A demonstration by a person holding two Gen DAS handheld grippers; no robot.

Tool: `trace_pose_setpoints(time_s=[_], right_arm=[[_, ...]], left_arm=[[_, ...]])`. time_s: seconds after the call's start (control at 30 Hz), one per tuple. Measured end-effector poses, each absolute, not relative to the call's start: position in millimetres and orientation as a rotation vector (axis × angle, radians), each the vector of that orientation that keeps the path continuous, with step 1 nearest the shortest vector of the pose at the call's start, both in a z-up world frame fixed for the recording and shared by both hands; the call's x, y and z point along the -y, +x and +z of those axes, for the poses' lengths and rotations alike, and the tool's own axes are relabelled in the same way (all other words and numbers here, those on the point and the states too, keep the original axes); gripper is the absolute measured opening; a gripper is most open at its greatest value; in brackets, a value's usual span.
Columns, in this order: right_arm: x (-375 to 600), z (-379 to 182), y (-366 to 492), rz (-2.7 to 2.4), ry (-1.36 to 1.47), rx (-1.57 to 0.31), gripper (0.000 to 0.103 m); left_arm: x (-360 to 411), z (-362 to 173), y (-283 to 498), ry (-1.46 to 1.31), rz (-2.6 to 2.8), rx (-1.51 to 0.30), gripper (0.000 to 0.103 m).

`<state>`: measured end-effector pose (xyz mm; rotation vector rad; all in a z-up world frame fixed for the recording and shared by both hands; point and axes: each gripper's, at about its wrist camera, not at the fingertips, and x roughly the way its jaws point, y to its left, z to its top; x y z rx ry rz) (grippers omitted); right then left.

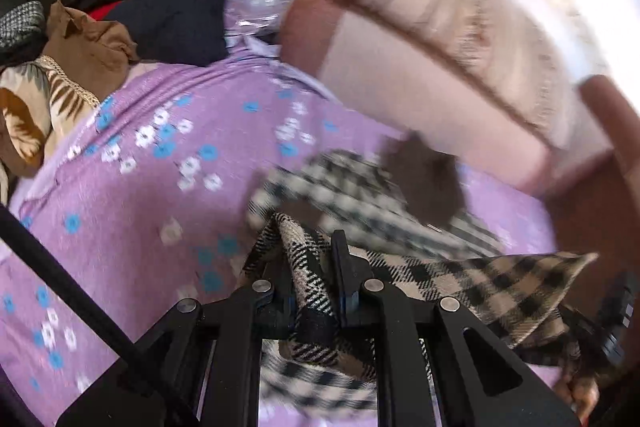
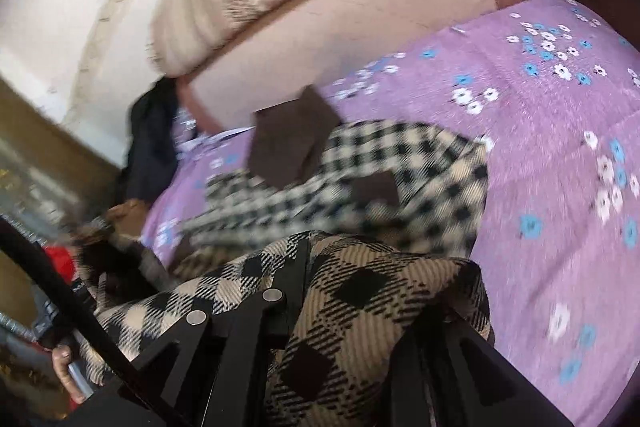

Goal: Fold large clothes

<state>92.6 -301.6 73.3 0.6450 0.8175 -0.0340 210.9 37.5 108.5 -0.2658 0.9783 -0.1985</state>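
A beige-and-black checked garment (image 1: 480, 291) with dark brown patches is partly lifted off the purple flowered bedsheet (image 1: 132, 211). My left gripper (image 1: 308, 247) is shut on a bunched fold of its edge, and the cloth stretches rightward from it. In the right wrist view the same garment (image 2: 400, 187) trails back across the sheet (image 2: 560, 155). My right gripper (image 2: 360, 283) is shut on another part of it. The cloth drapes over that gripper and hides its right finger. Both views are blurred by motion.
A pile of other clothes (image 1: 192, 7), black, navy, brown and leaf-patterned, lies at the bed's far left. A striped bolster (image 1: 460, 27) rests on a pink headboard (image 2: 360, 27). A hand (image 2: 64, 359) shows at the lower left of the right wrist view.
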Motion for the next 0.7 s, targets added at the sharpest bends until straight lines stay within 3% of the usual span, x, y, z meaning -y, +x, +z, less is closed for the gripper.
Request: trace_pose_setpoints(time_s=[0.2, 0.3, 0.37, 0.4, 0.43, 0.5, 0.53, 0.7], right_arm=[[325.5, 38.8, 137.1, -0.054, 0.704, -0.87, 0.012], [337.1, 31.2, 146.4, -0.024, 0.782, -0.855, 0.024], [349.7, 26.6, 149.1, 0.008, 0.892, -0.817, 0.038], [353.7, 25.5, 149.0, 0.015, 0.933, -0.8, 0.046], [359.2, 25.0, 148.5, 0.008, 0.974, -0.774, 0.048], [372.3, 27.1, 147.5, -0.023, 1.053, -0.707, 0.056], [376.9, 29.2, 148.1, -0.031, 1.09, -0.678, 0.063], [390.3, 64.0, 138.8, -0.125, 1.042, -0.633, 0.064]], left_arm=[[-32.3, 63.6, 250.5, -0.198, -0.092, -1.078, 0.015], [-37.6, 64.6, 254.7, -0.263, -0.136, -1.065, 0.018], [-44.6, 71.6, 257.0, -0.354, -0.203, -1.049, 0.034], [-48.0, 75.4, 258.7, -0.396, -0.221, -1.035, 0.049], [-53.1, 81.7, 258.8, -0.443, -0.229, -1.01, 0.058], [-65.3, 94.4, 260.4, -0.538, -0.231, -0.964, 0.068], [-71.3, 100.0, 261.7, -0.576, -0.232, -0.949, 0.069], [-78.4, 122.0, 253.2, -0.49, -0.192, -0.917, 0.069]])
